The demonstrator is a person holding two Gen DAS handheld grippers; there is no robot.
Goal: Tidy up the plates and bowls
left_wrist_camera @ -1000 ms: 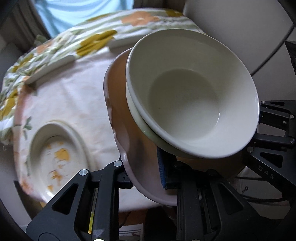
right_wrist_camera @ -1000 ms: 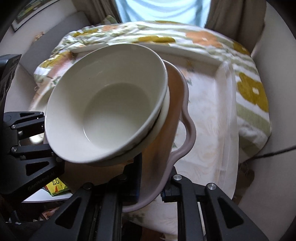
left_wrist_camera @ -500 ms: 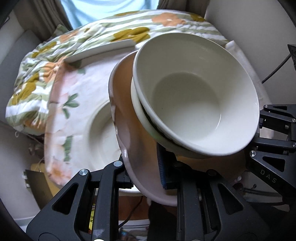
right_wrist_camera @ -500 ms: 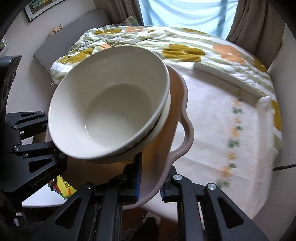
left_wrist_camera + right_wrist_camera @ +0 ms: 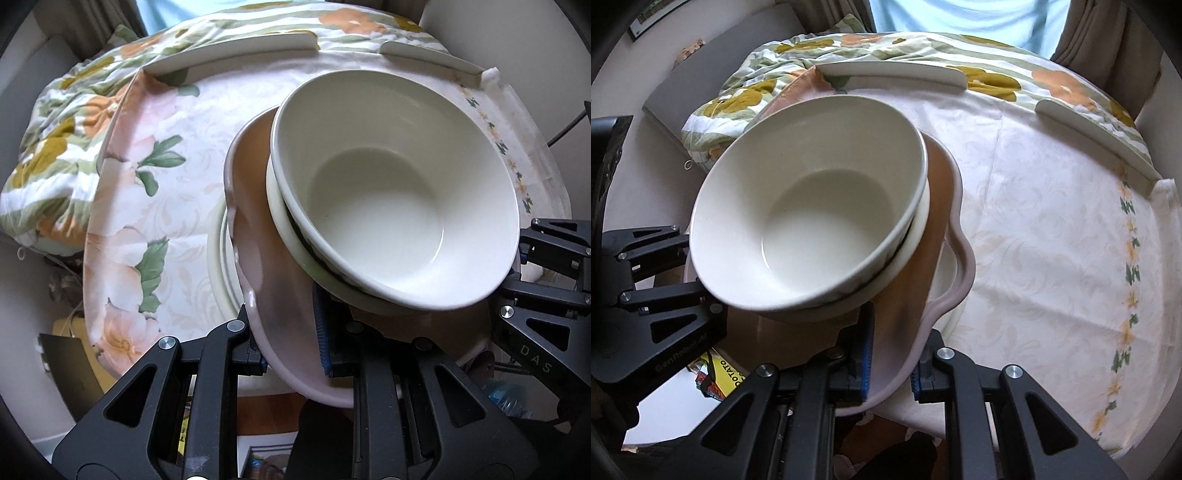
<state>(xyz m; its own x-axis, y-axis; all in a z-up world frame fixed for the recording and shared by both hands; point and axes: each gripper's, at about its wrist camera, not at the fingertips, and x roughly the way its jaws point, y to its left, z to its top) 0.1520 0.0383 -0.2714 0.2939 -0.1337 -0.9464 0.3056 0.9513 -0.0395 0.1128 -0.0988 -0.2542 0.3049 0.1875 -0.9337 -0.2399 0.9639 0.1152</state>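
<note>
Nearest the left wrist camera, the left claw [image 5: 291, 354] is clamped on the rim of the pink dish [image 5: 266, 295], one pad above and one below its scalloped edge. The right claw [image 5: 888, 369] bites the opposite rim in the same way, so the dish hangs between the two hands and tilts a little in both views.

On the dish sits a stack of two bowls [image 5: 391, 192], the upper one nested in the lower and leaning toward one side of it. Neither claw touches the bowls; only the dish bears them.

Over the last second the load has travelled sideways across the table [image 5: 173, 122] and sunk slightly. A second ago a patterned bowl lay in the left view beside the dish; it is gone from sight now, and a pale plate [image 5: 221, 266] shows just under the dish's edge instead. The right view shows part of the same plate [image 5: 947, 280] through the dish's handle loop. The grip on both rims has not changed through the move.

This reads as the carry nearing its end: the dish looks lined up above the plate, likely to be set down on it as one stack. How much gap remains between dish and plate cannot be told. The leaning upper bowl is the thing to watch if the dish tips further.

Beyond the table lie a flowered quilt [image 5: 55, 122] and a curtained window.
</note>
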